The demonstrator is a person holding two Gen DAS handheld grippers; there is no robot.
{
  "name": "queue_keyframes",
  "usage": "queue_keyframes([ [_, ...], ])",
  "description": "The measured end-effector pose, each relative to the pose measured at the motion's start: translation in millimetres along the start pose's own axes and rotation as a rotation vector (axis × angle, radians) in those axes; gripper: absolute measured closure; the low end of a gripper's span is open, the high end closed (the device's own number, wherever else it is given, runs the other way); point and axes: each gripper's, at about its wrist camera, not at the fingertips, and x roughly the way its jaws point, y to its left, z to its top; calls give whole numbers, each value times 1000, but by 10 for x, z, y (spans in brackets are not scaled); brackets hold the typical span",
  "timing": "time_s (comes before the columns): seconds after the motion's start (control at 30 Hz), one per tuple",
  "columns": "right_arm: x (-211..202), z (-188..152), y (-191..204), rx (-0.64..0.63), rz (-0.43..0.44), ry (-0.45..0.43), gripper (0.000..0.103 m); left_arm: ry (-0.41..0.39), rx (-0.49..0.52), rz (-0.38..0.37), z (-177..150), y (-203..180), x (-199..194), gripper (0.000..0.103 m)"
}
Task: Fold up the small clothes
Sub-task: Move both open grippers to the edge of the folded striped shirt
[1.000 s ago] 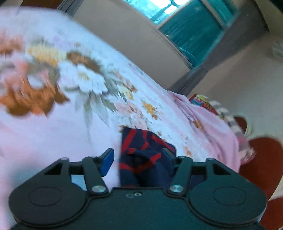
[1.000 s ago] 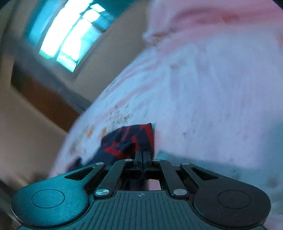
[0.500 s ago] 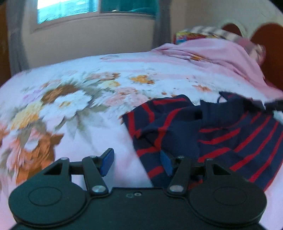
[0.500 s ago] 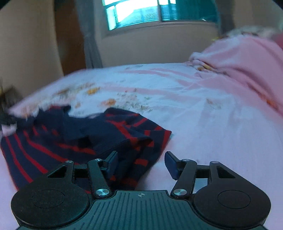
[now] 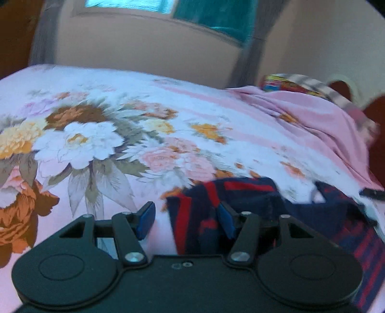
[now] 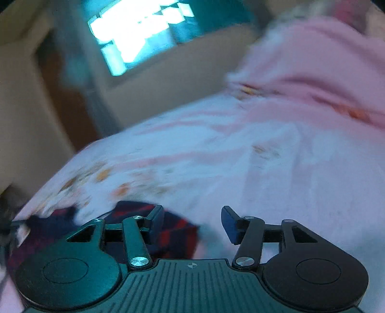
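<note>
since half a second ago both our grippers have pulled back a little from the garment and tilted, so less of it shows in each view, and the right wrist view has gone blurry with motion. a second ago our right gripper was clamped on the cloth; now it is let go.

our left gripper (image 5: 185,220) has its blue-padded fingers (image 5: 146,218) spread wide with nothing between them but bedsheet and the left edge of the navy and red striped garment (image 5: 264,209). the garment lies crumpled on the floral bedsheet (image 5: 96,134), toward the near edge of the bed, running from under the left gripper's right finger off to the right of that view. the right finger sits over the cloth; we cannot tell whether it touches it.

our right gripper (image 6: 192,224) is also released, fingers (image 6: 229,225) wide apart. in its view the striped garment (image 6: 178,231) sits low and left, partly behind the left finger, with bare sheet (image 6: 264,168) ahead of the right finger.

farther up the bed, toward the headboard end, a pink blanket (image 5: 312,125) is bunched in folds, and a colourful pillow (image 5: 288,85) rests beyond it against the dark wooden headboard (image 5: 375,144). past the far edge of the bed stands a beige wall (image 5: 144,43) with a teal-glazed window (image 5: 211,14), which shows bright and smeared in the right wrist view (image 6: 137,31).
</note>
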Motion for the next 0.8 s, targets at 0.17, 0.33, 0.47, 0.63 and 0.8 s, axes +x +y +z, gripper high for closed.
queue_keyframes([
  [0.17, -133, -268, 188, -225, -3, 104, 49, 31, 106, -8, -159, -114, -213, 49],
  [0.33, 50, -337, 407, -332, -9, 112, 49, 55, 124, 10, -227, -208, -140, 49],
  [0.47, 325, -116, 343, -183, -39, 53, 49, 18, 44, 10, -161, -134, -37, 49],
  [0.63, 448, 31, 4, 58, -124, 42, 49, -28, -97, 20, -90, 32, -28, 48],
  [0.8, 195, -70, 68, 5, -8, 17, 49, -34, -3, -24, -189, -10, -179, 48],
])
